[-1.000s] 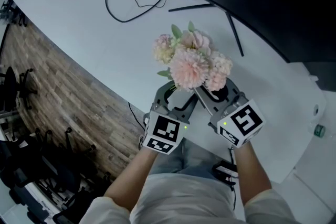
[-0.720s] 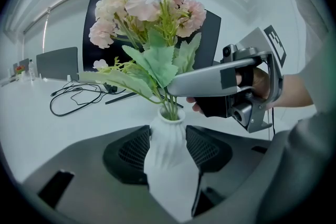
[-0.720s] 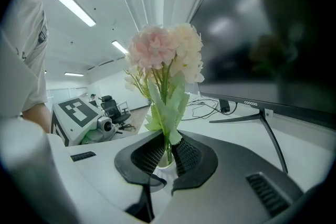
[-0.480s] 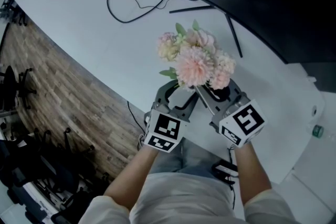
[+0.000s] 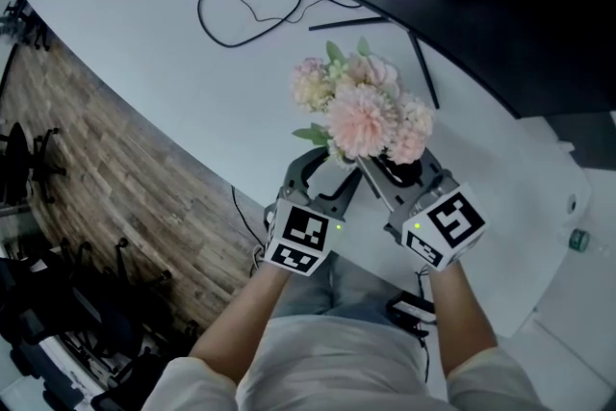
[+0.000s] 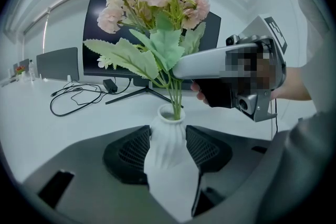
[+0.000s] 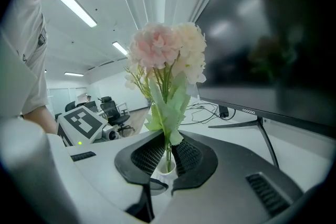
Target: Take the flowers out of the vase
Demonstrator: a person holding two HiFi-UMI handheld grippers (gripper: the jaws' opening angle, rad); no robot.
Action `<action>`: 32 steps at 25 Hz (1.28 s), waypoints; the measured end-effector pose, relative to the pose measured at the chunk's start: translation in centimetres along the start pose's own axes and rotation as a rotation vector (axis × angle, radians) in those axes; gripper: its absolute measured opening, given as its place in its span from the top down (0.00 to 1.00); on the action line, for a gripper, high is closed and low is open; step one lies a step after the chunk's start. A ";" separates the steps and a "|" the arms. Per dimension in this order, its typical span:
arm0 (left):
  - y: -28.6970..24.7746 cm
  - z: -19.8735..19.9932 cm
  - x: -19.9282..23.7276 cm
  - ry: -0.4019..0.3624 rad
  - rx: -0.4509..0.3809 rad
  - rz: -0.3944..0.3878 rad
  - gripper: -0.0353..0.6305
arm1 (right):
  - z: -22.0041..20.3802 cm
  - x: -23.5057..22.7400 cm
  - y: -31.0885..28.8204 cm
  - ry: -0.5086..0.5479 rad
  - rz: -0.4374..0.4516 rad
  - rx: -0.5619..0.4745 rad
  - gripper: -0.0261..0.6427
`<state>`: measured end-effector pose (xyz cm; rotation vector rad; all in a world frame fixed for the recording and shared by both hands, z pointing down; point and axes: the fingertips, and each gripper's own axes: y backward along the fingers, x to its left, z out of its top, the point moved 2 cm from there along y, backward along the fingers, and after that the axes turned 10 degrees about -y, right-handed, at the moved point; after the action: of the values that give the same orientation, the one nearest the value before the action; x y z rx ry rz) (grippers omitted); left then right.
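Observation:
A bunch of pink and cream flowers (image 5: 361, 106) with green leaves stands in a small white ribbed vase (image 6: 169, 139). In the left gripper view my left gripper (image 6: 168, 131) is shut on the vase's body, both pads pressed against its sides. My right gripper (image 7: 167, 150) is shut on the green stems (image 7: 167, 147) just above the vase's mouth (image 7: 167, 168). In the head view both grippers, the left gripper (image 5: 322, 170) and the right gripper (image 5: 382, 170), meet under the blooms near the table's front edge. The blooms hide most of the vase there.
A dark monitor (image 5: 462, 5) on a thin black stand (image 5: 423, 63) stands behind the flowers. A looped black cable (image 5: 245, 5) lies at the far left of the white table (image 5: 144, 34). Wooden floor (image 5: 125, 159) with office chairs lies beyond the table's left edge.
In the head view the bunch has drifted slightly to the right and up. Both grippers keep the same hold and nearly the same place.

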<state>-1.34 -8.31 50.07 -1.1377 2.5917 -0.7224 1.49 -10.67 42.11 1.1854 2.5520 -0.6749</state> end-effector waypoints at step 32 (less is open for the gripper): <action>-0.4 -0.1 0.0 0.000 0.012 0.020 0.62 | 4.0 1.4 2.9 0.019 0.000 -0.082 0.87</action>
<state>-1.18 -8.51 50.34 -1.1067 2.5914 -0.7324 2.93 -10.12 37.16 1.1704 2.5689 -0.5551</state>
